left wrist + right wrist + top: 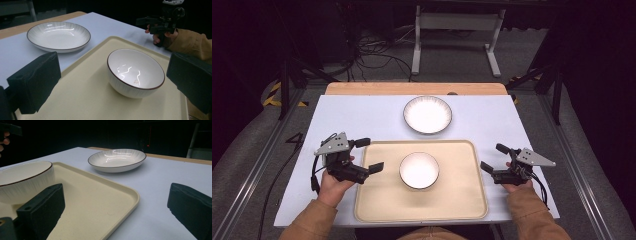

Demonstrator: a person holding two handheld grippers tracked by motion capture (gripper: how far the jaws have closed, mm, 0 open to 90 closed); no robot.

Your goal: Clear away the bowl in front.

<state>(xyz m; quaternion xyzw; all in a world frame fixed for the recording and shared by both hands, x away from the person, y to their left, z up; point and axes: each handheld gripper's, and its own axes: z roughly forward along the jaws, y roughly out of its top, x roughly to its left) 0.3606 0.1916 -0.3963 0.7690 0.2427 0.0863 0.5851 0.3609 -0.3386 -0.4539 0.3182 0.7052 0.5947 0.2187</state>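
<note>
Left tongs released wide over tray, facing bowl; nothing gripped. Right tongs released beside tray.

The left gripper is held in the left hand with its fingers spread wide, nothing between them. The right gripper is held level in the right hand, fingers likewise parted.
</note>
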